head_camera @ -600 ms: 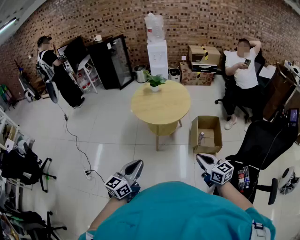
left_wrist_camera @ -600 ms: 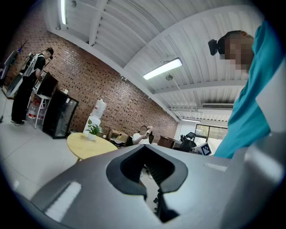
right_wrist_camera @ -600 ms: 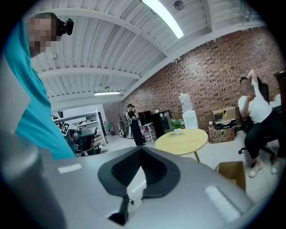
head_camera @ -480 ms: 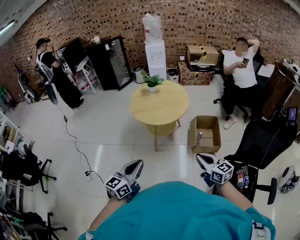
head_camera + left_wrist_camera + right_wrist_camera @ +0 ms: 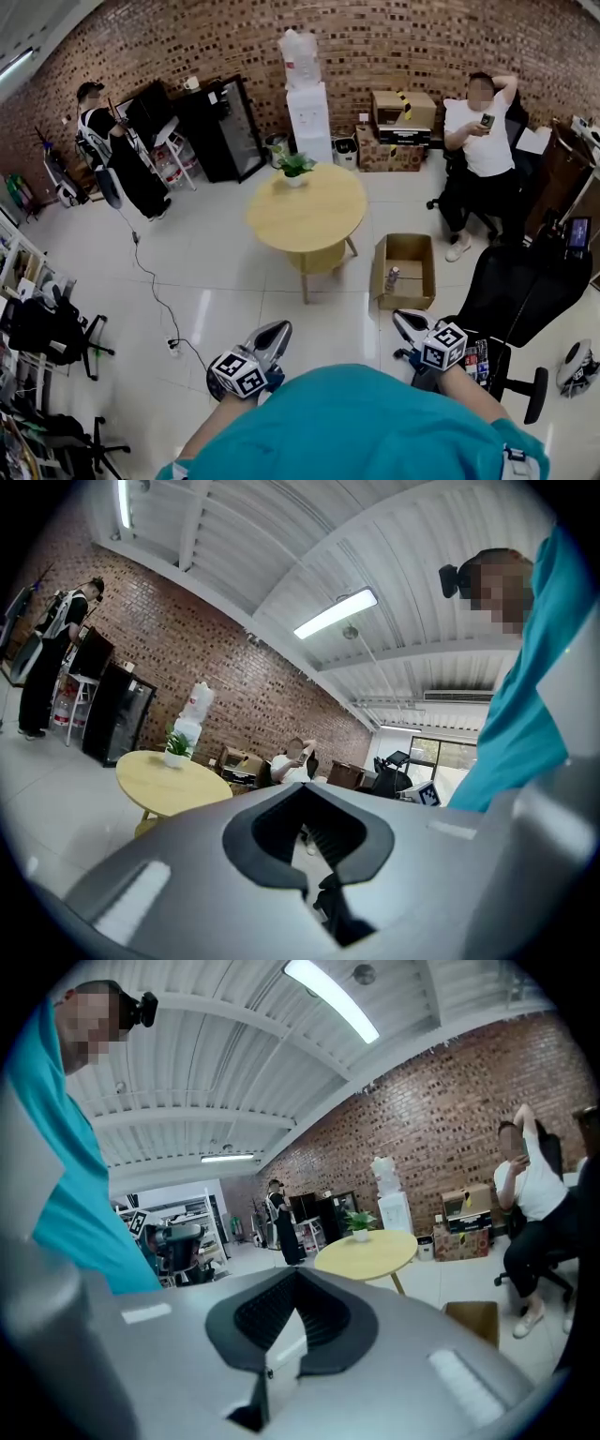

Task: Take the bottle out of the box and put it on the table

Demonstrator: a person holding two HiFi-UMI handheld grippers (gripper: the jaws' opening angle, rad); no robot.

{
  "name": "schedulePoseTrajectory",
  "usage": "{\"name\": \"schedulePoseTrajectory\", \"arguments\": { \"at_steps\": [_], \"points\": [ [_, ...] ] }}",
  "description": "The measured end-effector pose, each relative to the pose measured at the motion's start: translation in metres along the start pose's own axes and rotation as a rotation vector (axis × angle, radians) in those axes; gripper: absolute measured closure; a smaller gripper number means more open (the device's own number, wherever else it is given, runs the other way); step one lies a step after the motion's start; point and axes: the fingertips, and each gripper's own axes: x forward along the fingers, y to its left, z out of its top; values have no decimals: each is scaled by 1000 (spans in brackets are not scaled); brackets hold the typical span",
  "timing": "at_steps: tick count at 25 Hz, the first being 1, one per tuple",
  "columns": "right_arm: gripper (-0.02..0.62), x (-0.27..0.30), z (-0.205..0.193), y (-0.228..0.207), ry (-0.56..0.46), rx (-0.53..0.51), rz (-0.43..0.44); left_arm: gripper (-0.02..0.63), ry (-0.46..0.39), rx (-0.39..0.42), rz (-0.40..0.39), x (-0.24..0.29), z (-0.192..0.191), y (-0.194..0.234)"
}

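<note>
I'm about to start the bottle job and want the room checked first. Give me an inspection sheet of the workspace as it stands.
Surface: round wooden table, mostly bare.
Job's things: the bottle sits inside the open cardboard box on the floor to the right of the table; not yet taken out.
Clutter: one potted plant near the table's far edge.
Grippers: left tool and right tool are both shut and empty, held close to the body, short of the box.
Cables: a black cable runs across the floor at the left.
Surroundings: water dispenser at the brick wall, seated person, standing person, black office chair.
</note>
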Motion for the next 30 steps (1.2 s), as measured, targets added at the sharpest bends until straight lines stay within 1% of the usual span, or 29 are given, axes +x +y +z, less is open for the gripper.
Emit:
{"name": "schedulePoseTrajectory", "arguments": {
  "at_steps": [3, 6, 11, 13, 16, 19, 22, 25, 27, 30],
  "points": [
    [595, -8, -3, -14, 5, -14, 13, 606, 13, -8, 13, 15, -7, -7],
    [595, -9, -9, -28, 10, -6, 19, 606, 19, -18, 27, 25, -14, -6],
    [595, 6, -12, -38, 21, 17, 22, 606, 30, -19, 26, 35, -15, 11],
    [594, 19, -16, -47, 31, 19, 21, 606, 28, -17, 18, 41, -19, 26],
    [594, 58, -16, -66, 46, 6, 9, 606, 15, -34, 5, 54, -19, 72],
    [594, 98, -3, -83, 49, -10, -23, 606, -2, -38, -23, 64, -9, 123],
    [595, 166, 15, -78, 40, 2, -55, 606, 1, -49, -44, 55, 18, 193],
    [594, 235, 30, -66, 43, 5, -86, 606, 10, -26, -92, 40, 54, 262],
    [594, 272, 40, -63, 45, -3, -112, 606, 19, -11, -113, 32, 73, 300],
    [595, 318, 54, -69, 41, 0, -139, 606, 37, -18, -135, 34, 89, 350]
  ]
}}
